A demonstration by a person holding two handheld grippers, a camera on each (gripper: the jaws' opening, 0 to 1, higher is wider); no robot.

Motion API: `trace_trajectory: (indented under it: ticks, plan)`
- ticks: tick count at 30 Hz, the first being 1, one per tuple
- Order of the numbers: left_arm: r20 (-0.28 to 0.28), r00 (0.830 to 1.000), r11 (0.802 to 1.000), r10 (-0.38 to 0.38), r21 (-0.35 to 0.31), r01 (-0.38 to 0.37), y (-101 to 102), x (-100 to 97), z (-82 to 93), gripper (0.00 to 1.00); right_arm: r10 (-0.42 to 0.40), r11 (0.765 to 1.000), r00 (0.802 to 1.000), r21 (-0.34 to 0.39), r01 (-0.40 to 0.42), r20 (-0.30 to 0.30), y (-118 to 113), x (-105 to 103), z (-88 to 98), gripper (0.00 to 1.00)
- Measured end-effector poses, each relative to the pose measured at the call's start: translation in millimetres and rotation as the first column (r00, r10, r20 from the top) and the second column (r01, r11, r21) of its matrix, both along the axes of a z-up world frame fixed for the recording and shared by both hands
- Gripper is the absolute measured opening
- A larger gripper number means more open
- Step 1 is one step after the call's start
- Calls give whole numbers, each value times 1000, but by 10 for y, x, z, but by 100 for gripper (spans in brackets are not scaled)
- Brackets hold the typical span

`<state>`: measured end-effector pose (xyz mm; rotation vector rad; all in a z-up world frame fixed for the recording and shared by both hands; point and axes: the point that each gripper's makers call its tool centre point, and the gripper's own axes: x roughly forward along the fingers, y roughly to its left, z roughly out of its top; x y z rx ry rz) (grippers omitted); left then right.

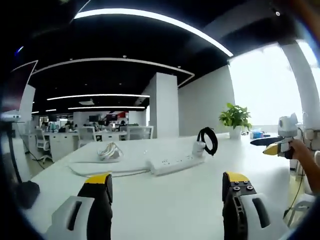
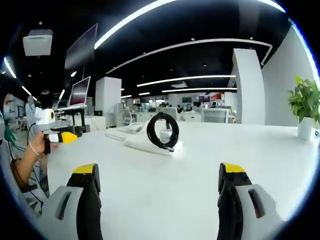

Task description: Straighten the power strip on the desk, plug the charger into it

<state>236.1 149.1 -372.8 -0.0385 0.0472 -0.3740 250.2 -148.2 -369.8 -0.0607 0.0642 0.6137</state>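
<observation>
A white power strip (image 1: 172, 164) lies at an angle on the white desk (image 1: 165, 205), well ahead of my left gripper (image 1: 167, 181), which is open and holds nothing. A black coiled cable (image 1: 207, 141) stands at the strip's far end. A white charger with a bundled cord (image 1: 109, 151) rests on a pale mat (image 1: 95, 169) to the strip's left. From the other side, the black coil (image 2: 162, 131) stands in front of the power strip (image 2: 142, 144), beyond my open, unloaded right gripper (image 2: 158, 172).
A potted plant (image 1: 235, 119) stands at the desk's far side, and the plant (image 2: 305, 102) also sits at the right. A hand holds the right gripper (image 1: 277, 146) off the desk's right edge; the left gripper (image 2: 60, 136) is off its left. Office desks and chairs (image 1: 90, 135) are behind.
</observation>
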Motion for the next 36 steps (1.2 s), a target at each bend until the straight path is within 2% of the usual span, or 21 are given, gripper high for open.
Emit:
trace_trajectory:
  ticks: [5,11,17,26,31,36]
  plan:
    - [1,1000,1000,15,7,-15,-8,-48,-5,92,-3,1000,1000,9,3,-5,16,4,9,97]
    - [-8,999,999,37,-23,-37,37,-83,-15,90,-27,999,1000,-17,27,-1,-5,-41,-32,96]
    - [-4,998,997,56,-45,-56,51,-146,55,87,-38,999,999,5,38,0,12,-136,-34,95]
    - [4,998,995,62,-74,-62,76,-264,50,89,-60,998,998,10,60,-15,-33,-236,-126,95]
    - [1,999,994,41,-97,-40,48,-338,21,93,-66,998,998,6,66,-20,-46,-285,-166,95]
    - [1,998,995,58,-85,-57,85,-406,13,96,-75,997,997,1,75,-16,-64,-315,-183,96]
